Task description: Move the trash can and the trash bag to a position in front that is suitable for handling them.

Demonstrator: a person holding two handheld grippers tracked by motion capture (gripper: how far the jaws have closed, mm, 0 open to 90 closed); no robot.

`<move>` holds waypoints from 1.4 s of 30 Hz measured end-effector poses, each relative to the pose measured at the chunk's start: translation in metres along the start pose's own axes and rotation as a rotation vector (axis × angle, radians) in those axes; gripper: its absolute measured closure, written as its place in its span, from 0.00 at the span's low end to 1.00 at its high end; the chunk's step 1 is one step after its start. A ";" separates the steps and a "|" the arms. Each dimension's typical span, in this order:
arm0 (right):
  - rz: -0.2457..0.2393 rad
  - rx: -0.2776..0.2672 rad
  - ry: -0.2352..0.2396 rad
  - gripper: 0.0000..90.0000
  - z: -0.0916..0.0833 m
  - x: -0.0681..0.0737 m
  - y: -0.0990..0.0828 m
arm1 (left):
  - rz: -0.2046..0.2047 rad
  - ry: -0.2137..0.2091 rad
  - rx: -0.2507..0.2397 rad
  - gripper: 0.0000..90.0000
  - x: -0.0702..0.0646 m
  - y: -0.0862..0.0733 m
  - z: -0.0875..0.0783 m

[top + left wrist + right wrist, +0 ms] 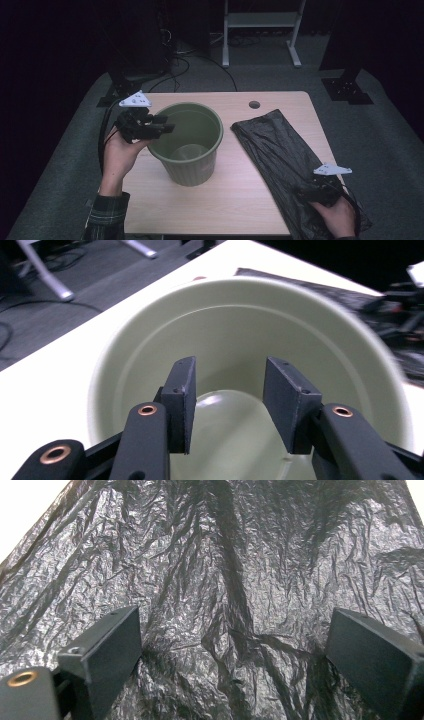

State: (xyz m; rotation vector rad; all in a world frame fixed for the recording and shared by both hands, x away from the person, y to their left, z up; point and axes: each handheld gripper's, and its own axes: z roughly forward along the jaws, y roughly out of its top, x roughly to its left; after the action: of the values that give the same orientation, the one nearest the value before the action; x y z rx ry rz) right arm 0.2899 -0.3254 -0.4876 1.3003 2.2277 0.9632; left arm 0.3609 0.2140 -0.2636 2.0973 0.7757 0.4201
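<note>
The left tool (162,125) hangs over the near-left rim of the round, ribbed, olive-green plastic bin (189,145), its black jaws parted to a middling gap with nothing between them; in the left gripper view they point down into the bin's pale, bare inside (240,340). The pads touch neither the rim nor the wall. The person's left hand (120,155), with a plaid sleeve (106,215) behind it, carries that tool just left of the bin.

The bin stands upright on the light wooden counter (235,200), a little left of its middle. To the right of the bin, apart from it, lies a crumpled black plastic bag (280,150), spread flat in a long strip that runs from beside the bin's far rim toward the counter's near-right corner.

The right tool (312,192) rests low on the near end of that bag, well right of the bin, held by the right hand (340,217). In the right gripper view its jaws stand wide apart, with the wrinkled bag (225,580) spread between and beyond them, not pinched.
</note>
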 end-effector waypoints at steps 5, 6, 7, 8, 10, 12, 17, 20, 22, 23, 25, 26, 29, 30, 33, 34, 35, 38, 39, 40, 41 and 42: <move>0.000 0.000 0.000 0.08 0.000 0.000 0.000 | -0.023 0.050 0.019 0.62 0.017 -0.007 0.000; 0.000 0.001 0.000 0.08 0.000 0.000 0.000 | -0.026 0.057 0.019 0.62 0.020 -0.008 -0.001; 0.000 0.001 0.000 0.08 0.000 0.000 0.000 | -0.033 0.064 0.020 0.62 0.022 -0.010 -0.001; 0.001 -0.001 0.000 0.08 0.000 0.000 0.000 | -0.037 0.070 0.019 0.62 0.025 -0.011 -0.001; 0.000 0.000 0.000 0.08 0.000 0.000 0.000 | -0.049 0.080 0.022 0.62 0.029 -0.014 -0.001; -0.001 0.001 0.000 0.08 0.000 0.000 0.000 | -0.063 0.089 0.024 0.62 0.034 -0.017 -0.001; 0.001 0.001 0.000 0.08 0.000 0.000 0.000 | -0.088 0.093 0.038 0.63 0.043 -0.025 0.001; 0.000 0.000 0.000 0.08 0.000 0.000 0.000 | -0.097 0.095 0.045 0.64 0.045 -0.028 0.004; 0.000 0.000 0.000 0.08 0.000 0.000 0.000 | -0.108 0.092 0.054 0.64 0.047 -0.031 0.007; 0.000 0.000 0.000 0.08 0.000 0.000 0.000 | -0.108 0.092 0.054 0.65 0.047 -0.031 0.007; 0.001 -0.001 0.000 0.08 0.000 0.000 0.000 | -0.110 0.087 0.060 0.66 0.046 -0.033 0.010; 0.000 0.000 0.000 0.08 0.000 0.000 0.000 | -0.114 0.093 0.068 0.67 0.047 -0.034 0.012; 0.000 0.000 0.000 0.08 0.000 0.000 0.000 | -0.129 0.089 0.069 0.70 0.049 -0.036 0.013; 0.000 0.000 0.000 0.08 0.000 0.000 0.000 | -0.131 0.090 0.067 0.70 0.049 -0.036 0.013; 0.000 0.000 0.000 0.08 0.000 0.000 0.000 | -0.124 0.103 0.073 0.71 0.047 -0.035 0.014; 0.000 0.000 0.000 0.08 0.000 0.000 0.000 | -0.124 0.103 0.073 0.71 0.047 -0.035 0.014; 0.000 0.000 0.000 0.08 0.000 0.000 0.000 | -0.120 0.098 0.074 0.72 0.045 -0.034 0.015; 0.001 -0.001 -0.001 0.08 0.000 0.000 0.000 | -0.109 0.080 0.072 0.75 0.041 -0.031 0.019; 0.000 0.000 0.000 0.08 0.000 0.000 0.000 | -0.103 0.077 0.076 0.77 0.039 -0.029 0.020; 0.000 0.000 0.000 0.08 0.000 0.000 0.000 | -0.096 0.074 0.076 0.78 0.037 -0.028 0.022; 0.000 0.000 0.000 0.08 0.000 0.000 0.000 | -0.093 0.072 0.078 0.79 0.035 -0.026 0.024; 0.000 0.000 0.000 0.08 0.000 0.000 0.000 | -0.093 0.072 0.078 0.81 0.035 -0.026 0.024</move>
State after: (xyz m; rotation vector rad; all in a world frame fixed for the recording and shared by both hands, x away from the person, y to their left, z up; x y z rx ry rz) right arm 0.2899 -0.3253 -0.4876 1.3006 2.2273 0.9629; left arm 0.3905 0.2351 -0.2983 2.1184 0.9410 0.4222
